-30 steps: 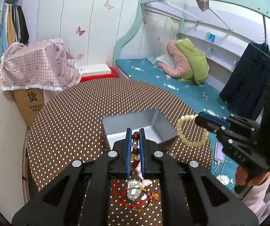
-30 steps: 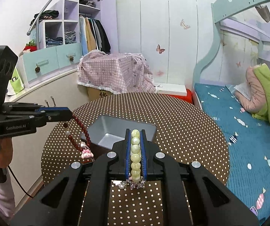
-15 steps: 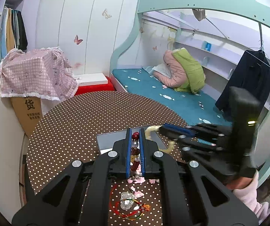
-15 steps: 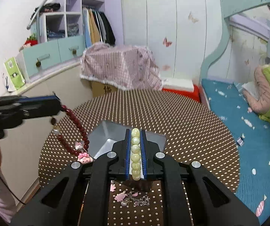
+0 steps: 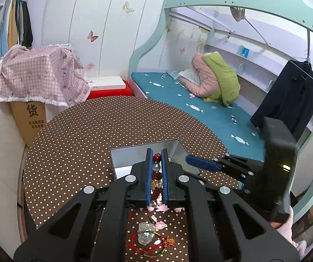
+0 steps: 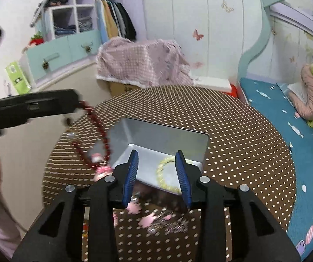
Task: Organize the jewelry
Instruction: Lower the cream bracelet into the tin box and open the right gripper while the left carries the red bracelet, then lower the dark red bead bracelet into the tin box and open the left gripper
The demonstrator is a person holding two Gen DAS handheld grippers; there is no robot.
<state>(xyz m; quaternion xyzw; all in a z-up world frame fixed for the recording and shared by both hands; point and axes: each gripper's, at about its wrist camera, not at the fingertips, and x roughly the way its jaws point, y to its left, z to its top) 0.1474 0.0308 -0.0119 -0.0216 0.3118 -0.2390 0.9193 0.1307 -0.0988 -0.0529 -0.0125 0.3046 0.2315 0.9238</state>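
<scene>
Pale bead bracelet [image 6: 167, 175] in grey box [image 6: 156, 135] | between parted right claw [image 6: 157, 172]

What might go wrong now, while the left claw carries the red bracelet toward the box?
1. The dark red bead bracelet dangles from the left claw, beside the grey metal box; it may catch the rim or drop outside.
2. The open right claw hangs over the pale yellow bead bracelet inside, so the two claws may collide.

One grey box [image 6: 156, 135], two bead bracelets, two grippers
</scene>
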